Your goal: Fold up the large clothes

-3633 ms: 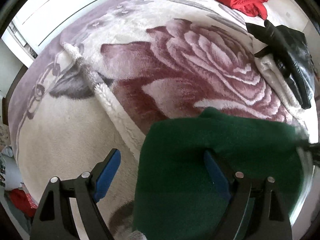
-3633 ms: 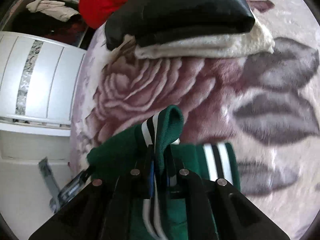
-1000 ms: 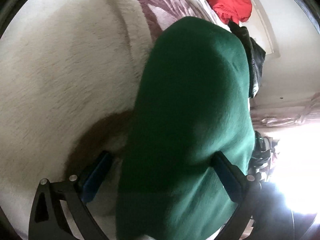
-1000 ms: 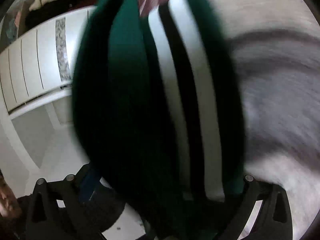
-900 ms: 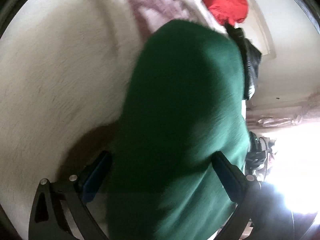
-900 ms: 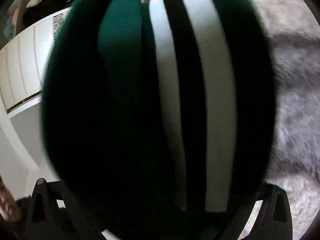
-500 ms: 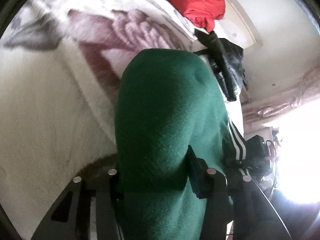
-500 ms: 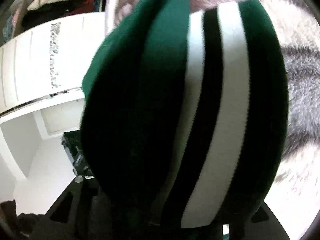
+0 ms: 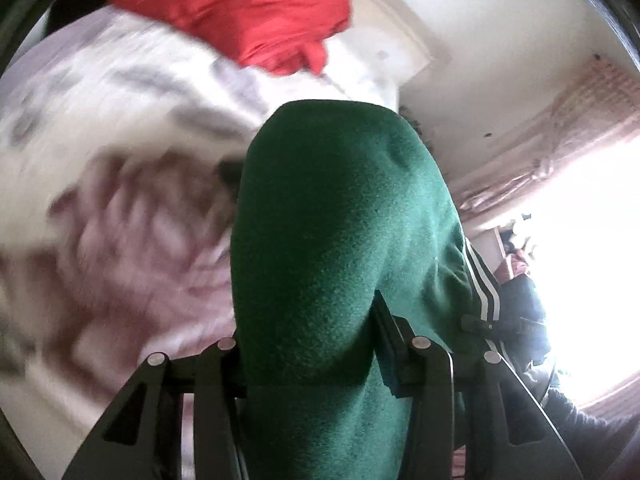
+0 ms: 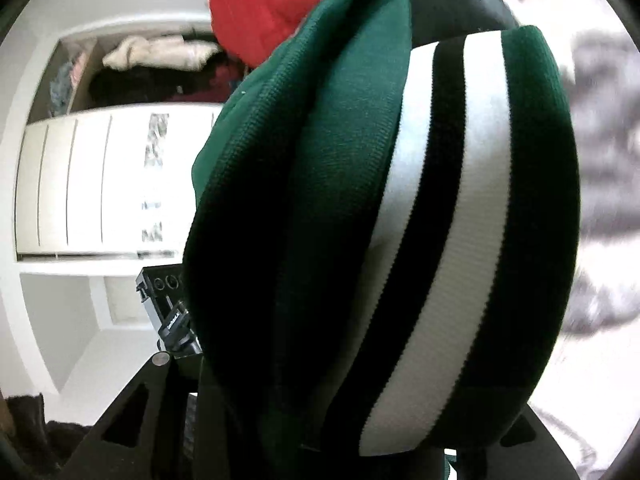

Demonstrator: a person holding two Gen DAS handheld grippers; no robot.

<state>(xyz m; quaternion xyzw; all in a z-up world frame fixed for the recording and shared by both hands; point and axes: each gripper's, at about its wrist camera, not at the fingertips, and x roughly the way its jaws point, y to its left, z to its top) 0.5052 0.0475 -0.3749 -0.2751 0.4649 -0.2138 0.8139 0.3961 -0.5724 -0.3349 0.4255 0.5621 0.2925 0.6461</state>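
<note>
Green garment (image 9: 344,240): thick fold pinched in left gripper (image 9: 308,344), striped band (image 10: 448,216) pinched in right gripper (image 10: 340,420). Risk: bulky layers slipping free, fold collapsing onto blanket (image 9: 120,184).

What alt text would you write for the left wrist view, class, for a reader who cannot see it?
A folded green garment fills the centre, clamped in the left gripper. Behind it a floral blanket, blurred, covers a bed, with a red garment at its far end and a bright window to the right.
</note>
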